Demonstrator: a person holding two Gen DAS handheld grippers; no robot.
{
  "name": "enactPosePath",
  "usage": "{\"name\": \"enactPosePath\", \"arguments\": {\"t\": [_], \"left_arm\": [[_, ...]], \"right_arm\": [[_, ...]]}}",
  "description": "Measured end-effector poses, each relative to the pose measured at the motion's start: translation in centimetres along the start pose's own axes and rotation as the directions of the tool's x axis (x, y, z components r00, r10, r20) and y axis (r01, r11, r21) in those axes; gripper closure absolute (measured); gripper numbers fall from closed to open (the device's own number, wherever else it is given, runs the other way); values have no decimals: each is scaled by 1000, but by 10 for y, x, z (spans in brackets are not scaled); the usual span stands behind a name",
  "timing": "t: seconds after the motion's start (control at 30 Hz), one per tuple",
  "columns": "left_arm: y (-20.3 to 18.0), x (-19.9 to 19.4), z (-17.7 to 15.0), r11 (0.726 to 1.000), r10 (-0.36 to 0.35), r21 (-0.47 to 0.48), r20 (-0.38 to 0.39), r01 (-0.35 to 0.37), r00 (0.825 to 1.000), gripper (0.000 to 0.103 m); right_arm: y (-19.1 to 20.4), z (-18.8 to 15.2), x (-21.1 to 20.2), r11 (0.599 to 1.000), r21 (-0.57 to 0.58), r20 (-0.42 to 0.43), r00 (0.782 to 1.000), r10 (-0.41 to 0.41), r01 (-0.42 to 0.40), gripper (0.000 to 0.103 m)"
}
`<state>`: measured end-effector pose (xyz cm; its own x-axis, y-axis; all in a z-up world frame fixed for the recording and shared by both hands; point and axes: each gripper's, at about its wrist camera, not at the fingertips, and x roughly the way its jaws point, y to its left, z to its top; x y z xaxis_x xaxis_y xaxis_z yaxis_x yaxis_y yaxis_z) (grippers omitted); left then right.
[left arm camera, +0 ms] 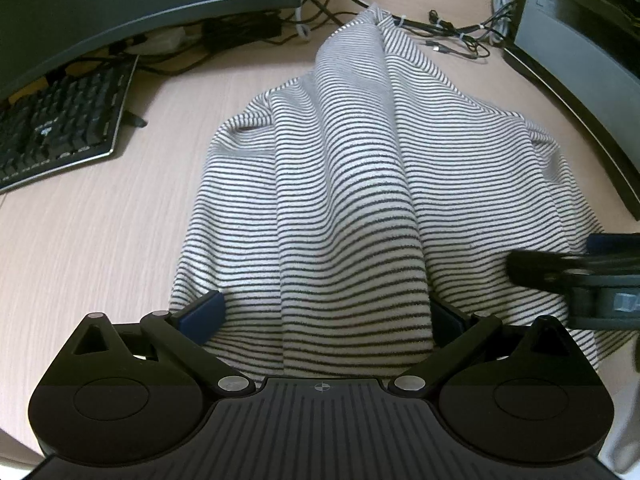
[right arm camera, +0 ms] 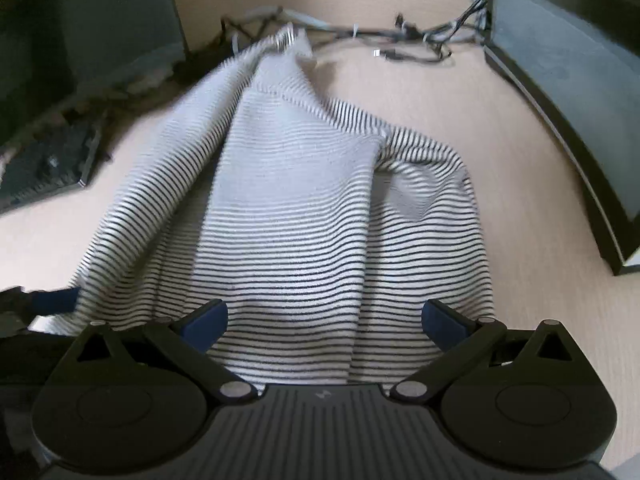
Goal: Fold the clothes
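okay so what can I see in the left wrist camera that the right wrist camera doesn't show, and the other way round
Only the left wrist view shows sharp keyboard keys and the right gripper entering at the right edge. Only the right wrist view shows the left gripper at its left edge, and a blurred fold of the striped garment. Both show that garment between wide-apart jaws, the cables and the wooden desk.

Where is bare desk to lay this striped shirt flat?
Bare desk lies between the keyboard and the striped shirt, and between the shirt and the right monitor. The far edge is crowded with cables.
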<state>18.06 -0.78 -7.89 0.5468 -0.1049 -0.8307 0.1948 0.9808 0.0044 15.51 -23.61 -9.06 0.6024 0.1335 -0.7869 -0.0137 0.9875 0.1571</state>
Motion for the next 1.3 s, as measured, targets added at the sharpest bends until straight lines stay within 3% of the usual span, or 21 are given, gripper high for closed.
{"name": "enactPosePath", "arguments": {"t": [0.07, 0.17, 0.2, 0.33, 0.43, 0.53, 0.6, 0.7, 0.77, 0.83, 0.9, 1.0, 1.07, 1.13, 1.2, 1.3], "left_arm": [[2, -4, -2, 1000, 10, -6, 28, -10, 1000, 6], [4, -11, -3, 1000, -17, 0, 73, 17, 997, 39], [6, -13, -3, 999, -38, 0, 85, 39, 996, 56], [23, -19, 17, 997, -60, -43, 136, 67, 989, 84], [43, -30, 42, 999, -9, -46, 214, 19, 977, 88], [76, -42, 79, 996, 93, -43, 311, -84, 946, 92], [104, -45, 106, 978, 206, -58, 370, -198, 906, 92], [156, -41, 143, 928, 370, -115, 398, -355, 839, 87], [186, -44, 151, 919, 395, -181, 385, -352, 834, 77], [213, -50, 153, 915, 390, -255, 374, -311, 841, 65], [216, -54, 143, 942, 292, -273, 375, -196, 880, 55], [189, -44, 123, 978, 81, -209, 342, -9, 936, 35], [159, -32, 108, 981, -81, -145, 293, 128, 953, 26], [129, -20, 92, 961, -234, -92, 239, 262, 942, 15], [98, -6, 75, 922, -368, -51, 190, 384, 910, 8], [65, 13, 55, 884, -452, -48, 160, 464, 878, 8]], "right_arm": [[2, -8, -17, 998, -59, 51, 999, -8, 11, 0], [1, -21, -41, 989, -147, 107, 994, -7, 23, 0], [1, -24, -48, 985, -169, 120, 993, -5, 25, 0], [5, -28, -65, 976, -213, 160, 987, -10, 44, 4], [11, -22, -64, 981, -190, 172, 985, -13, 46, 5], [20, -14, -61, 984, -175, 179, 984, -11, 43, 5], [30, -9, -56, 983, -178, 181, 983, -11, 43, 5], [45, -3, -48, 980, -191, 174, 984, -27, 60, 5], [57, 0, -40, 975, -205, 165, 985, -50, 84, 6], [68, 3, -30, 968, -231, 149, 986, -70, 103, 18], [83, 5, -18, 961, -252, 130, 988, -79, 110, 26], [108, 10, 12, 951, -277, 95, 989, -111, 134, 27], [122, 11, 30, 938, -305, 85, 986, -144, 163, 29], [131, 11, 39, 924, -334, 74, 982, -173, 188, 32], [128, 7, 44, 918, -334, 58, 976, -208, 215, 33], [103, 6, 37, 946, -249, 35, 979, -203, 205, 33]]}}
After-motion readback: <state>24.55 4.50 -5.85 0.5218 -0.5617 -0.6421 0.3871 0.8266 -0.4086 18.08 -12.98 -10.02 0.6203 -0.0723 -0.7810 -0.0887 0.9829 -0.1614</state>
